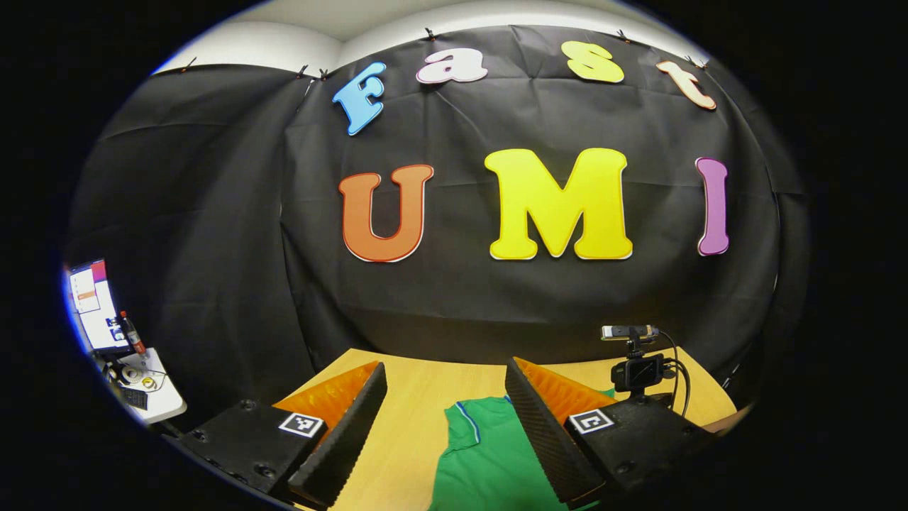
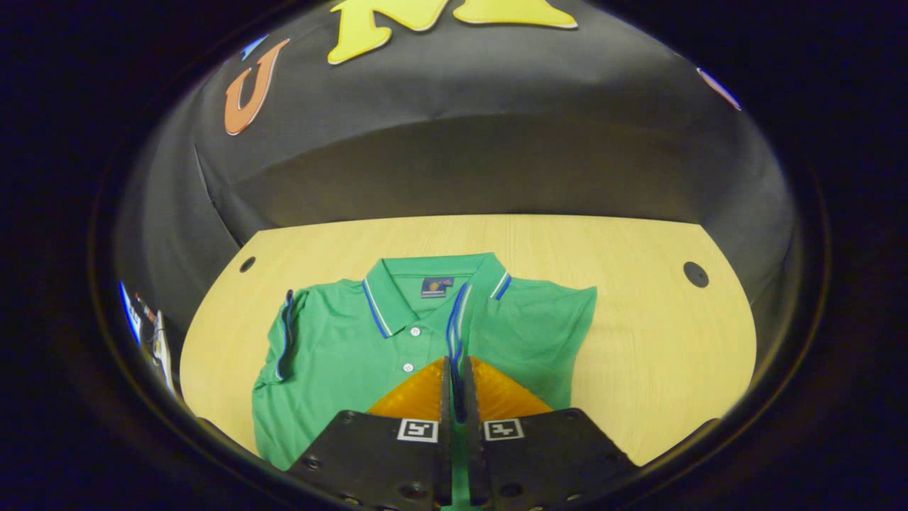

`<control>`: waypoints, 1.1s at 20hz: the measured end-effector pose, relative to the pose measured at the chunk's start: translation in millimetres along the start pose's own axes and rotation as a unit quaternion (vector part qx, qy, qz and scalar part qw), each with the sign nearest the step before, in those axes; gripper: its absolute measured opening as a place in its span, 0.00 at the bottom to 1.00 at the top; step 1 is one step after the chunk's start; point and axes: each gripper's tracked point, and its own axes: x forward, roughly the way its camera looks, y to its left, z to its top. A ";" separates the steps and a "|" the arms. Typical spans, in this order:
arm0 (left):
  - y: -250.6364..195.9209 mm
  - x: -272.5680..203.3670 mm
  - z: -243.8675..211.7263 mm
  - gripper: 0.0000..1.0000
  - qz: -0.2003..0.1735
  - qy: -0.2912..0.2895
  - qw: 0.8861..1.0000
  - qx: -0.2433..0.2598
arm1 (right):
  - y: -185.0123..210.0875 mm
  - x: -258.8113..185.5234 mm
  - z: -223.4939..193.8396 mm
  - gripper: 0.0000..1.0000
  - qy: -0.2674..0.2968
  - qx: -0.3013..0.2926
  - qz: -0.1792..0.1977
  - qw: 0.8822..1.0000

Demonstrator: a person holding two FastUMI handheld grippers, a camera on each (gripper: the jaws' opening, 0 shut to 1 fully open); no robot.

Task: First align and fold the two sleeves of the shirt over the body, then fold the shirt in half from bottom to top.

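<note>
A green polo shirt (image 2: 333, 355) with blue-and-white trim lies face up on the wooden table (image 2: 652, 333), collar toward the far wall. In the right gripper view, my right gripper (image 2: 455, 363) is shut on the blue-trimmed cuff of one sleeve (image 2: 458, 319), held over the shirt's body beside the button placket. The other sleeve (image 2: 287, 333) lies folded along the shirt's left side. In the left gripper view, my left gripper (image 1: 445, 369) is open above the table with nothing between its fingers. Part of the shirt (image 1: 489, 454) shows below and between them.
A small camera on a stand (image 1: 638, 369) sits on the table's far right in the left gripper view. A side table with a monitor (image 1: 92, 305) stands at the left. The tabletop has round holes (image 2: 695, 274) near its far corners.
</note>
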 end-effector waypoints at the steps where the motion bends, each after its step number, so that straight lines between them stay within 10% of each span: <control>1: 5.7 2.8 -2.9 1.00 -0.003 0.002 1.000 -0.001 | 4.7 0.0 0.0 0.20 -0.003 0.000 0.002 1.000; 5: 11.8 23.6 -17.3 1.00 -0.033 0.014 0.999 0.000 | -0.7 -41.1 12.4 0.97 -0.033 -0.012 -0.020 0.999; 15: -42.8 106.5 -130.3 1.00 -0.116 0.138 0.984 -0.001 | -33.5 -221.7 -8.5 0.96 -0.122 -0.052 -0.089 0.987; 22: -66.7 143.3 -218.3 1.00 -0.114 0.234 0.965 0.006 | -67.9 -265.9 -60.4 0.96 -0.100 -0.012 -0.127 0.987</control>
